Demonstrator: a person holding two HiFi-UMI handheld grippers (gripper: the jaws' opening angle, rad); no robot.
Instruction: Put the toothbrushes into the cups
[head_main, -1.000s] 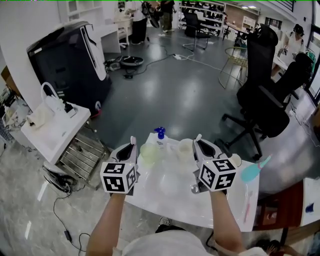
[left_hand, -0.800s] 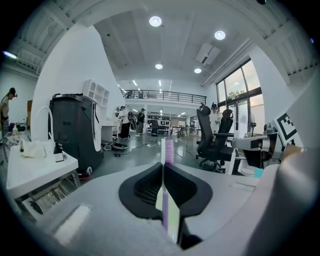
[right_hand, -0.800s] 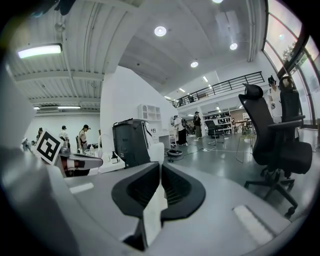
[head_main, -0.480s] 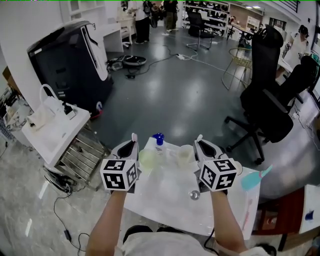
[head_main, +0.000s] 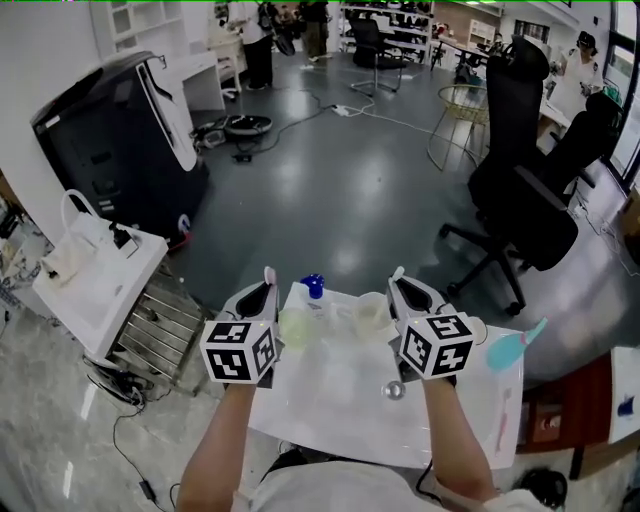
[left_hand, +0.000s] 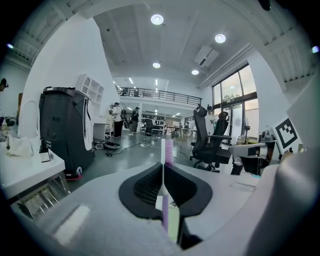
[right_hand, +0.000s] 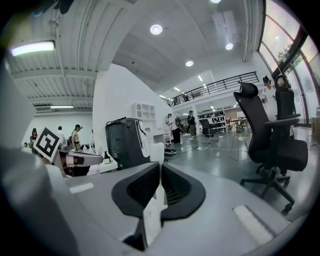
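L gripper (head_main: 262, 291) clamped on pink toothbrush (left_hand: 165, 150), R gripper (head_main: 404, 290) on white toothbrush (right_hand: 156, 152); green cup (head_main: 296, 326) & pale cup (head_main: 370, 312) look empty.

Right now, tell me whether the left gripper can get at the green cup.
Probably yes: the left gripper, shut on a pink toothbrush, is just beside the green cup, with nothing between them.
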